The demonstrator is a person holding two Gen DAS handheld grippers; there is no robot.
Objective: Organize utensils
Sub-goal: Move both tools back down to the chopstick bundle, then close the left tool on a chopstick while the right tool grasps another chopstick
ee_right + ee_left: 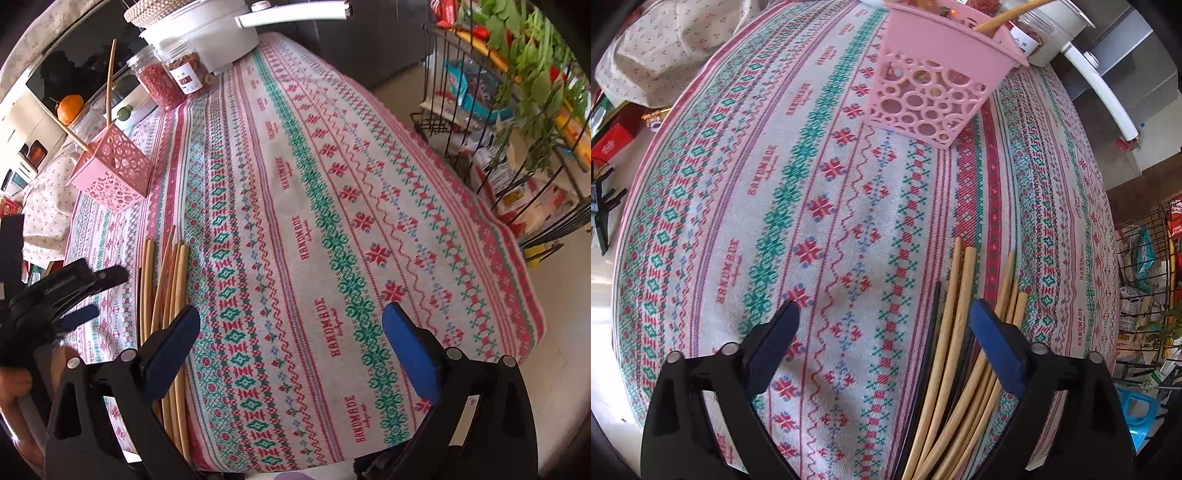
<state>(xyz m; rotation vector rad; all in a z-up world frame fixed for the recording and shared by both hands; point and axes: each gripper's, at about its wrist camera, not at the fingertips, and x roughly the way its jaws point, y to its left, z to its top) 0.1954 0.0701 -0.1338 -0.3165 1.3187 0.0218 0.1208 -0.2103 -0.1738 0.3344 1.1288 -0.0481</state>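
Several wooden chopsticks (955, 332) and a dark one lie bundled on the patterned tablecloth; they also show in the right wrist view (173, 291). A pink perforated basket (934, 85) stands at the far side with chopsticks in it, also in the right wrist view (114, 177). My left gripper (886, 314) is open just above the cloth, its right finger over the chopsticks. My right gripper (291, 317) is open and empty over the cloth, the chopsticks by its left finger. The left gripper (85, 291) shows at the right wrist view's left edge.
Two jars of red dried food (173, 79) and a white pot (218, 33) stand at the table's far end. A wire rack with packets and greens (517, 110) stands past the table's right edge. A floral cloth (665, 40) covers something at far left.
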